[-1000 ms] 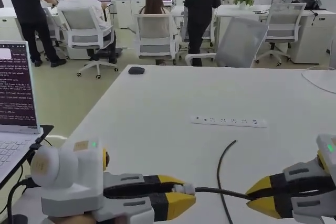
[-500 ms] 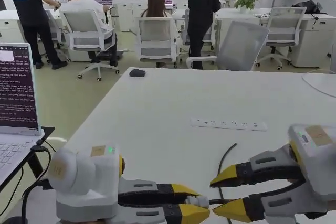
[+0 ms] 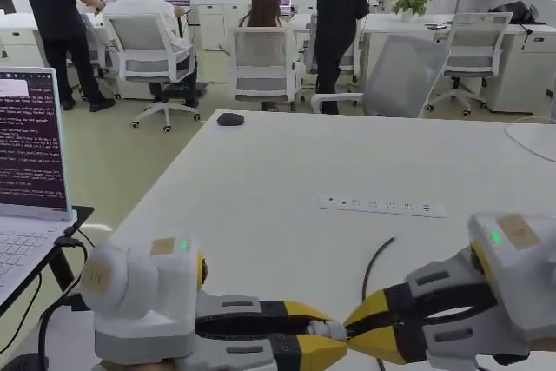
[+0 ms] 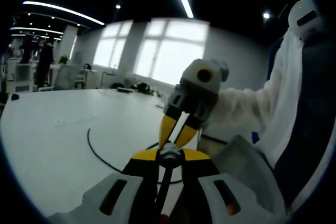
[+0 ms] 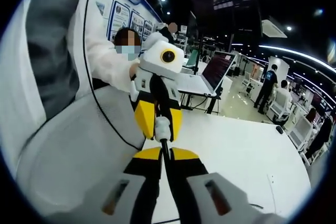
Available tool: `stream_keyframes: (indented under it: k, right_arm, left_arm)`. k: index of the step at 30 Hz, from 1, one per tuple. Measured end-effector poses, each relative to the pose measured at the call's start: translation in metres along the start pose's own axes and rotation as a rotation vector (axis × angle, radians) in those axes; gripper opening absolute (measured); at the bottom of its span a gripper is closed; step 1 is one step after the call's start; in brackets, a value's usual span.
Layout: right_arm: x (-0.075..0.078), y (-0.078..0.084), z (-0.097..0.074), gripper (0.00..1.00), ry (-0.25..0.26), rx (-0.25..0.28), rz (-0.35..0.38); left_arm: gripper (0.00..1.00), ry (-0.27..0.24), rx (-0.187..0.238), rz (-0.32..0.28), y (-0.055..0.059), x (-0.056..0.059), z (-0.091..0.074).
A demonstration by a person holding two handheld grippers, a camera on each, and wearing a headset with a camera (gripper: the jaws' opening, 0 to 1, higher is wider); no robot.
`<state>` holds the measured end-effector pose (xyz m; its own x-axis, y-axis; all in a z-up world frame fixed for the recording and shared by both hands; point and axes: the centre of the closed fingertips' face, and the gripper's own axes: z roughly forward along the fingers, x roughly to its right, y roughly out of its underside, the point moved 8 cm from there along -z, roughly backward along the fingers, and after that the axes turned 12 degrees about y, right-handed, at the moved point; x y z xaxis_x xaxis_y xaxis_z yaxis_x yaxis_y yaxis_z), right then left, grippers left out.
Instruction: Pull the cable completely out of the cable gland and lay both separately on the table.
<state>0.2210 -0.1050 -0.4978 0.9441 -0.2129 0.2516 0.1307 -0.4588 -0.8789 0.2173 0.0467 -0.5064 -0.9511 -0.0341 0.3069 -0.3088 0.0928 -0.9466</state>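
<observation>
White tabletop [image 3: 261,171] runs across the head view, with office chairs and people behind it. At far left a laptop [image 3: 30,154] stands open beside the table.

Low in the view, the left gripper [image 3: 314,342] has its yellow jaw tips pressed onto the cable gland [image 3: 328,330], a small pale fitting held above the table's near edge. The right gripper [image 3: 354,338] meets it tip to tip, its jaws pinched together on the black cable [image 3: 368,271] just where it leaves the fitting. From there the cable curves away over the table toward a power strip [image 3: 382,206], and its loose end lies short of the strip.

The step in hand looks like the pull itself, and neither part is laid down yet. It should go best if the right gripper draws straight back along the gland's axis while the left holds firm. A sideways tug would likely kink the cable at the gland's mouth and make it bind.

With the pinch this close to the fitting, the cable has no slack to buckle. The gland sits only at the jaw tips, so a steady pull seems safer than a jerk that could twist it free. How much cable sits inside the gland cannot be told.
</observation>
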Motion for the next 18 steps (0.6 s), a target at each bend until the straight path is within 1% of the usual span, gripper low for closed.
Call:
stream_keyframes:
  k: [5,7,11,14,18]
  right_arm:
    - [0.005,0.009,-0.006,0.04,0.029,-0.021,0.023]
    - [0.007,0.014,-0.009,0.04,0.042,-0.028,0.047]
    - [0.009,0.024,-0.016,0.05,0.064,-0.042,0.073]
    - [0.009,0.029,-0.02,0.05,0.076,-0.048,0.09]
    - [0.008,0.036,-0.026,0.05,0.096,-0.047,0.12]
  left_arm:
    - [0.17,-0.021,0.007,-0.006,0.0,-0.003,-0.011]
    - [0.17,-0.027,0.008,-0.014,0.001,-0.004,-0.015]
    - [0.17,-0.041,0.012,-0.026,0.003,-0.005,-0.021]
    - [0.17,-0.046,0.023,-0.035,0.003,-0.004,-0.023]
    - [0.17,-0.048,0.006,-0.035,0.003,-0.002,-0.023]
